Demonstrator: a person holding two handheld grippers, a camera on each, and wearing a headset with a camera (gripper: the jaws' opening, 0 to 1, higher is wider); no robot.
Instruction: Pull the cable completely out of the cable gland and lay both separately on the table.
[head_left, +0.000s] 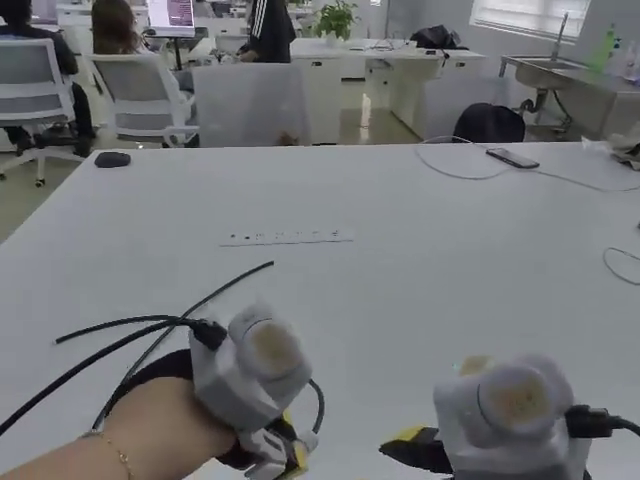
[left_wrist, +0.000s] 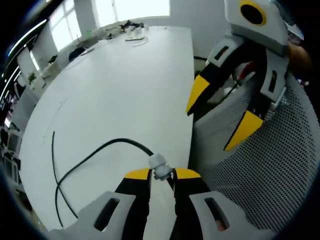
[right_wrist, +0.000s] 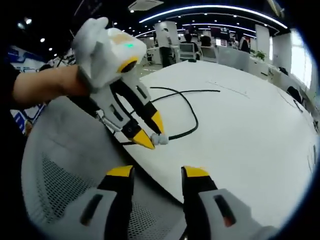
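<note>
- My left gripper (left_wrist: 161, 176) has its jaws clamped on the pale cable gland (left_wrist: 159, 165), held at the near edge of the white table (left_wrist: 125, 75).
- The gland's long axis runs forward along those jaws. The black cable (left_wrist: 100, 150) leaves its far end and curves away over the surface.
- My right gripper (right_wrist: 157, 172) has its jaws apart with nothing between them, over a grey mesh chair back (right_wrist: 55, 175) beside that same edge.
- Beyond the far edge lie desks, office chairs and bright windows.
</note>
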